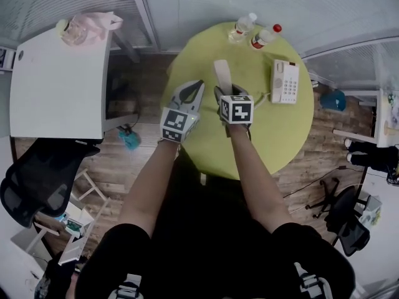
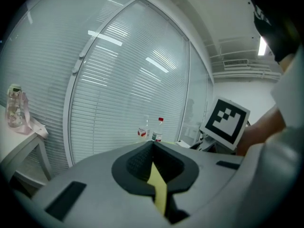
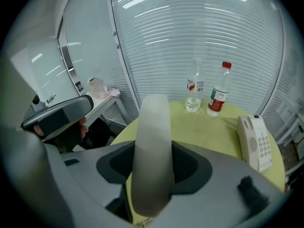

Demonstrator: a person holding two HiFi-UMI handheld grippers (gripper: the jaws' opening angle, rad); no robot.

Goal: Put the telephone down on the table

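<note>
**Handset clamped in right claw**

The right gripper [image 1: 223, 93] is clamped on the telephone handset [image 3: 152, 146], over the middle of the round green table [image 1: 274, 136]. The telephone base [image 1: 285, 81] lies near the table's right edge. The left gripper [image 2: 152, 145] is closed and empty.

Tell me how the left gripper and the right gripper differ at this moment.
The right gripper is shut on the telephone handset; the left gripper is shut on nothing. The right gripper tilts steeply down toward the table; the left gripper points nearer level, toward the window blinds. Both hang over the near part of the round table.
</note>
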